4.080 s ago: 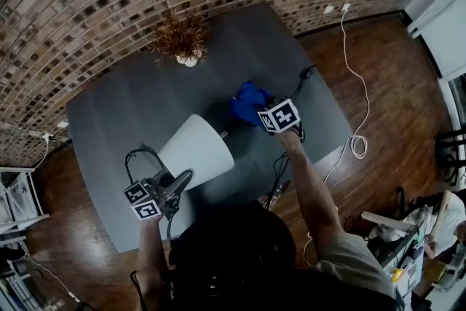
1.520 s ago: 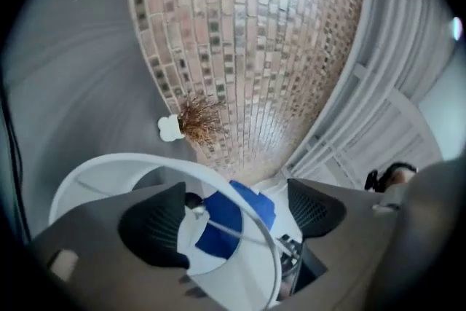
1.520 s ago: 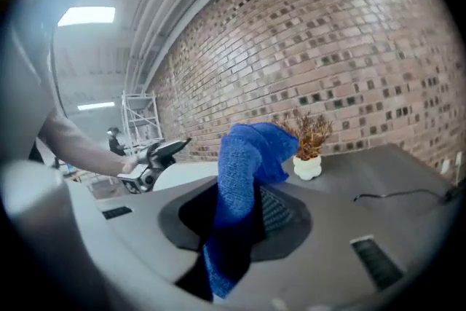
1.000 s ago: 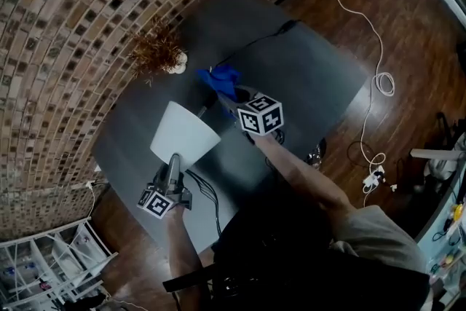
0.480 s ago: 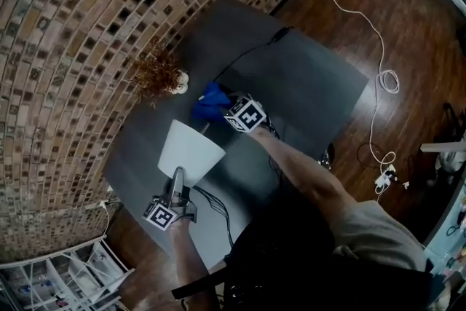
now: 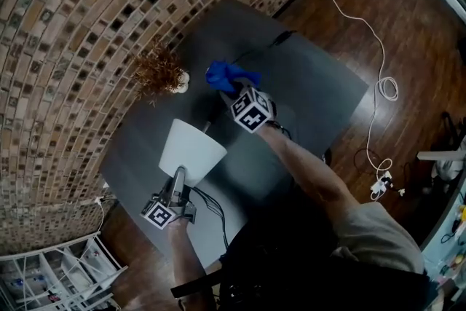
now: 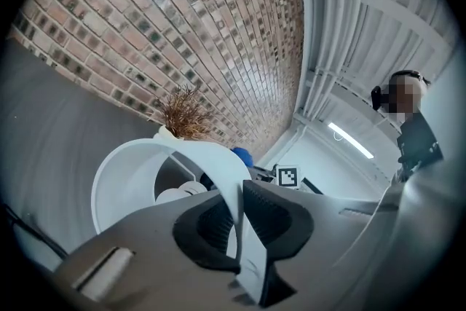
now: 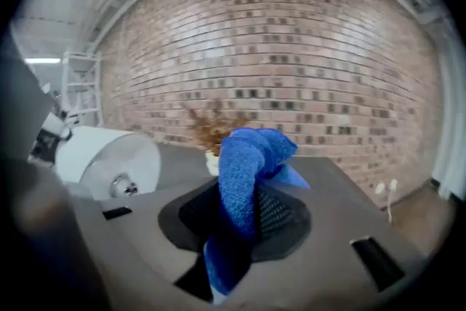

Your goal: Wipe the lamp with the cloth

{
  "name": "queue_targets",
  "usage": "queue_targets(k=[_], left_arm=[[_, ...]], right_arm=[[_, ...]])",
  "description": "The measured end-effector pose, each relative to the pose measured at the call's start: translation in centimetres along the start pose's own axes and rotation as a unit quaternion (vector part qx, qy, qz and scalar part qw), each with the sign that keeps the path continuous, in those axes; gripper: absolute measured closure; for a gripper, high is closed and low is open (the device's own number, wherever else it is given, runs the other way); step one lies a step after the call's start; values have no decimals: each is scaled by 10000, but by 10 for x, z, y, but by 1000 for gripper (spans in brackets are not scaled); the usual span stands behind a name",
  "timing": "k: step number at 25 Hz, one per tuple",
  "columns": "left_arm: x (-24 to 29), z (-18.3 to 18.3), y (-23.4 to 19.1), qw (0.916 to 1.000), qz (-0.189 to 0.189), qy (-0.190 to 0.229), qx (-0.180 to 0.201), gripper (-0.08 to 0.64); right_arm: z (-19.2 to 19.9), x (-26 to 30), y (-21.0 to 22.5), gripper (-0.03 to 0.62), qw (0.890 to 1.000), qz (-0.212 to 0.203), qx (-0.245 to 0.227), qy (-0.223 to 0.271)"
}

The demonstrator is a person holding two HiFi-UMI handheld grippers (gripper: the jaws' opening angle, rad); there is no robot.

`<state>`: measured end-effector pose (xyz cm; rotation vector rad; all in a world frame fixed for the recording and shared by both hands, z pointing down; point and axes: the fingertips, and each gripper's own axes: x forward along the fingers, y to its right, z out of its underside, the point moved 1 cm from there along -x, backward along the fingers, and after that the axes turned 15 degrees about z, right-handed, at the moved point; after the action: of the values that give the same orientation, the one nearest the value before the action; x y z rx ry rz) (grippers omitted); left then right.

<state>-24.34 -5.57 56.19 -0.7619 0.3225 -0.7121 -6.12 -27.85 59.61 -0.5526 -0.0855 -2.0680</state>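
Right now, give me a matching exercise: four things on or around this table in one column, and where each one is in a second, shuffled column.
Things:
1. lampshade
2. blue cloth
3. dried plant
4. white cable

Places:
A. lying on the wooden floor
B. rim pinched in the left hand-held gripper
C. standing on the table beside the brick wall
D. clamped in the right hand-held gripper

Pairs: 1-B, 2-D, 3-C, 4-A

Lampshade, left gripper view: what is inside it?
Through the open end of the lampshade, a white rounded part, probably the bulb, shows. The left gripper, shut on the shade's rim, covers the lower part of the inside.
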Motion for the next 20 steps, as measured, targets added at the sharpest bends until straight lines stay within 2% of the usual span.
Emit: queue_targets(k=[2, 3, 4, 5, 7, 9, 10, 11, 12, 13, 14, 15, 16, 18, 20], left_arm=[[1, 3, 4, 9999, 65, 34, -120, 534], [2, 5, 6, 9998, 100, 46, -180, 537], [4, 7, 8, 9996, 128, 53, -228, 538], [5, 7, 9, 9995, 153, 58, -268, 540], [8, 5, 10, 9991, 201, 90, -360, 540], [7, -1, 7, 9977, 212, 243, -594, 541], [5, -4, 5, 9955, 229, 388, -834, 543], [3, -7, 5, 9908, 294, 595, -1177, 546], [2, -11, 5, 9820, 416, 888, -1616, 551], [1, -16, 4, 9680, 551, 1258, -2099, 555], [-1, -21, 0, 9506, 628, 1656, -2547, 554], [-6, -26, -7, 9332, 611, 2023, -2907, 552], [-11, -30, -16, 9183, 512, 2320, -3166, 552], [-24, -35, -35, 8970, 217, 2718, -3478, 548], [-35, -38, -49, 8817, -11, 2976, -3661, 537]], right_arm=[[14, 11, -58, 492, 9915, -809, -1012, -127], [29, 20, -72, 492, 9847, -977, -1406, -314], [42, 29, -71, 492, 9808, -926, -1650, -478], [50, 37, -57, 491, 9804, -666, -1758, -592], [53, 44, -1, 491, 9794, 318, -1810, -836], [53, 44, 60, 492, 9747, 1223, -1481, -1146], [53, 40, 80, 493, 9767, 1381, -1113, -1211], [49, 34, 89, 492, 9817, 1337, -730, -1145], [41, 27, 88, 492, 9883, 1129, -402, -945], [31, 18, 76, 492, 9949, 763, -121, -643], [21, 8, 55, 492, 9991, 242, 139, -304], [14, -2, 27, 492, 9986, -393, 355, -5], [13, -10, -6, 492, 9931, -1052, 469, 203], [19, -19, -72, 492, 9767, -2085, 376, 337], [29, -17, -118, 492, 9652, -2597, 131, 291]])
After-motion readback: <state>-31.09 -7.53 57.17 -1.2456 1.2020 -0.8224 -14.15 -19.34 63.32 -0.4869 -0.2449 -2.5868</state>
